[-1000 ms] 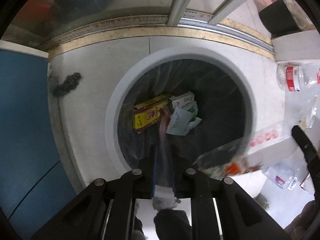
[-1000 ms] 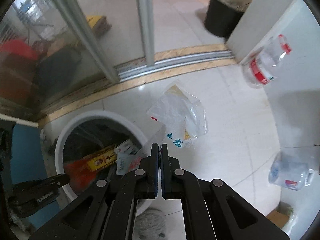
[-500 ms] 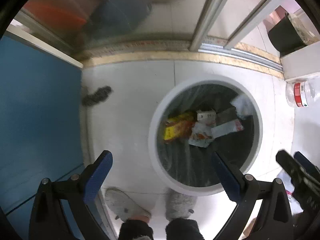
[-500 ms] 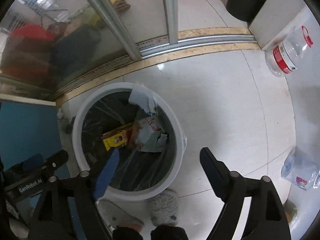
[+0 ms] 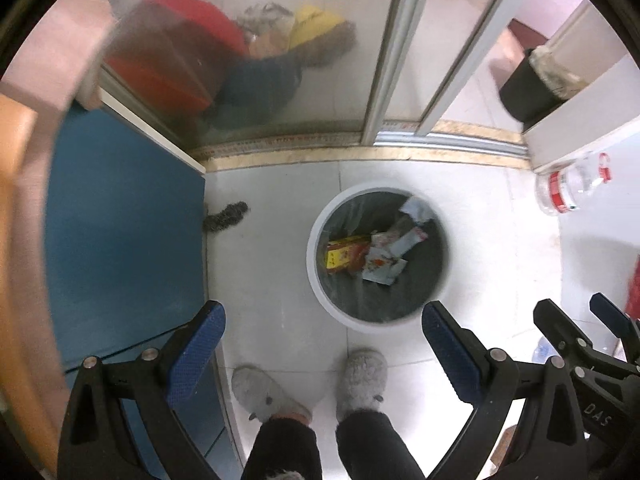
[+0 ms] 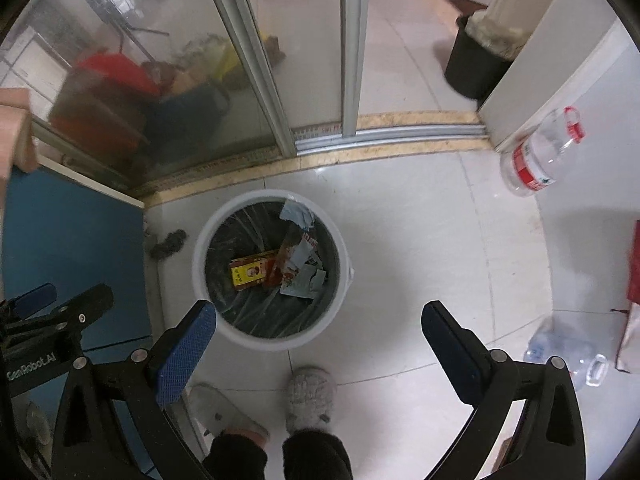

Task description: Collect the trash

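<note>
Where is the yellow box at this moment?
The yellow box lies inside the white trash bin, on the left side of its bottom, touching the crumpled wrappers to its right.

White bin (image 6: 344, 276) with a dark liner holds a yellow-and-red box (image 6: 250, 273) and pale wrappers (image 6: 304, 276). Both tools (image 5: 324, 344) (image 6: 318, 340) are black with blue dotted pads (image 6: 186, 354). Grey slippers (image 6: 311, 398), blue cabinet (image 5: 124, 240), red-labelled clear bottle (image 6: 540, 158).

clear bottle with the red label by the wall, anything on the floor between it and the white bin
Nothing visible: bare tile lies between the clear bottle and the white bin, whose mouth is uncovered. Both the left gripper and right gripper are open and empty.
</note>
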`<state>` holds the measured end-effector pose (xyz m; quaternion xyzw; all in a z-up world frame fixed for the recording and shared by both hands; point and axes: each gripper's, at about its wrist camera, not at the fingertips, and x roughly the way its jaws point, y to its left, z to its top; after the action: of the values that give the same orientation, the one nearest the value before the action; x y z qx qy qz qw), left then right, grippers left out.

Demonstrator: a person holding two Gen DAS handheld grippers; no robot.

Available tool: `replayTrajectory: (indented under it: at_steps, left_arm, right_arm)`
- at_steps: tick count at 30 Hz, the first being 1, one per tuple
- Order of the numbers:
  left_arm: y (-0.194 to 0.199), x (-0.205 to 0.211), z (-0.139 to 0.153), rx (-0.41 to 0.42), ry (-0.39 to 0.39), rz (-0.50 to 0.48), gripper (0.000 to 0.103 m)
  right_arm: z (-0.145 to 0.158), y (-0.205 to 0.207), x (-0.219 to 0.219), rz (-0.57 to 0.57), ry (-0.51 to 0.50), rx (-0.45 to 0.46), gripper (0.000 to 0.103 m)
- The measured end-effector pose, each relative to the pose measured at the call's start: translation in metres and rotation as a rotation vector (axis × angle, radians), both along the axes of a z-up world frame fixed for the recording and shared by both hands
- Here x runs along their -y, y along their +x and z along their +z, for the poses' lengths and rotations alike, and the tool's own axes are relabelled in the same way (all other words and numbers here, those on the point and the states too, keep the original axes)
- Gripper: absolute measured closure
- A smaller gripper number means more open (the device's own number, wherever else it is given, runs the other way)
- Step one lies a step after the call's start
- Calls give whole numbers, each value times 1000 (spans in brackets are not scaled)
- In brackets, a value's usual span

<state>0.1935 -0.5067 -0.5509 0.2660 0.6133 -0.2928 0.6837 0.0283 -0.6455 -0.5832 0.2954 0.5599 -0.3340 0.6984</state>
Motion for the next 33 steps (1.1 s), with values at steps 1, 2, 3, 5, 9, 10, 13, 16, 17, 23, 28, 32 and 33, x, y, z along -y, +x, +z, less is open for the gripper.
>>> replayTrajectory:
  at_steps: [1,2,3,5,9,10,13,16,17,23,28,32,33]
  left_arm:
    - [-5,-3,20,4,-7,-3,2]
    - [-9,-5,34,6,-14,-2,2]
    - [-13,-8,51,9,-22,-1,2]
    - [-21,-14,85,16,-35,4,2]
    - [-35,-30,150,21,-69,22,2]
    - [-39,-34,164,23,-76,26,2]
    - [-49,-45,209,34,-95,36,2]
    - [-57,-55,247,35,-127,45,2]
    - [-59,-58,261,46,-137,44,2]
    - [-57,-76,306,116,-183,64,2]
    - [-33,-100,334,170,-196,117,2]
    - [12,-143,358,212,-212,201,2]
    - [25,-156,361,232,-203,227,2]
  right_arm:
    - [24,-4,-5,1,-11,10,0]
    - [40,-7,-8,3,-24,11,0]
    - [56,-11,-11,5,-37,14,0]
    - [98,-20,-19,10,-61,34,0]
    - [169,-37,-32,15,-84,55,0]
    - [191,-44,-36,16,-86,63,0]
    - [234,-56,-46,26,-90,76,0]
    - [275,-66,-59,38,-101,90,0]
    - [290,-70,-63,42,-106,96,0]
    - [344,-76,-83,79,-115,132,0]
    - [363,-56,-93,104,-38,180,0]
    - [377,-3,-113,189,-5,193,0]
    - [381,18,-123,227,1,195,0]
